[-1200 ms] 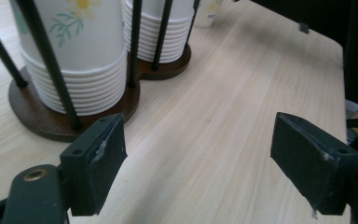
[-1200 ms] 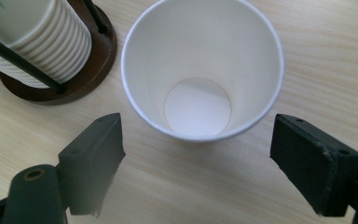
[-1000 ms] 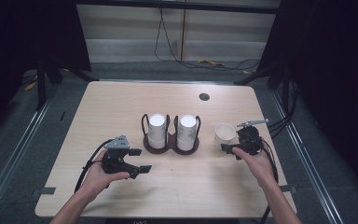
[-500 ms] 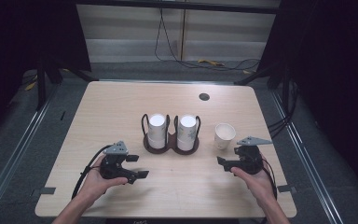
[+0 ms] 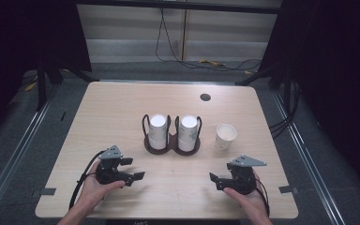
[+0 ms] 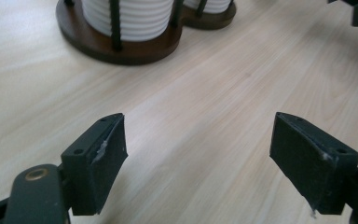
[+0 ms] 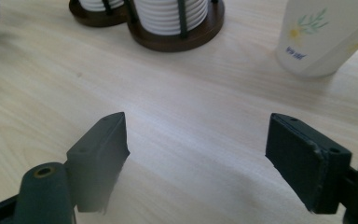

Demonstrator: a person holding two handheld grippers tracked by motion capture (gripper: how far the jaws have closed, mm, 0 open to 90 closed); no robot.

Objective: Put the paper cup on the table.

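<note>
My left fingers stand apart, empty, low over the counter at 7 o'clock; my right fingers likewise at 5. The cup stands upright at 12 from my right, just beside the holder.

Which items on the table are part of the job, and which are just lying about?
In the job:
- loose paper cup, standing upright right of the holder
- cup holder with two stacks of cups
- left gripper and right gripper, both open and holding nothing

Lying about:
- dark round grommet near the table's far edge
- cables on the floor beyond the table
</note>
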